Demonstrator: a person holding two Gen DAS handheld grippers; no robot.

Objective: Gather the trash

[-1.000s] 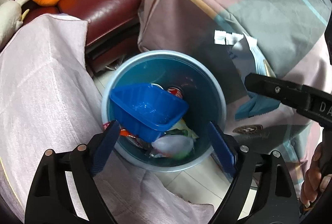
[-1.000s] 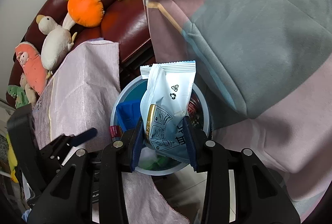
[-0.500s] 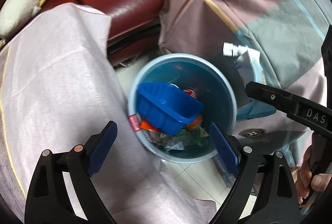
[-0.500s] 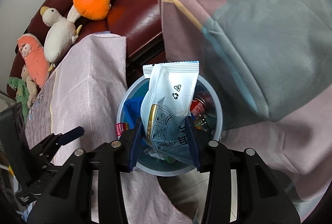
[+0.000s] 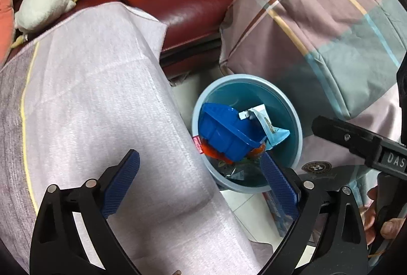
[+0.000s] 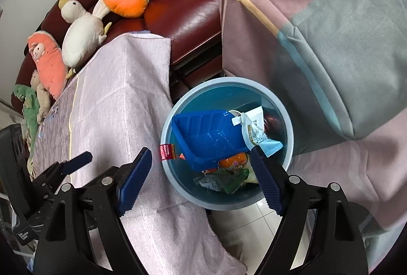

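Wrapper dropped, bin filling up
The right gripper has just spread its jaws; the snack packet lies in the blue bin. Left gripper gapes empty; next, fetch more litter

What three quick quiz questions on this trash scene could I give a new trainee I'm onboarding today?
1. True or false: the right claw grips the pale snack packet.
2. Where does the blue tray sit?
3. Which hangs over the bin rim: A) a red wrapper, B) a sock?

Key: 1. False; its jaws have just been opening, nothing between them, and the packet lies in the bin. 2. Tilted inside the bin. 3. A.
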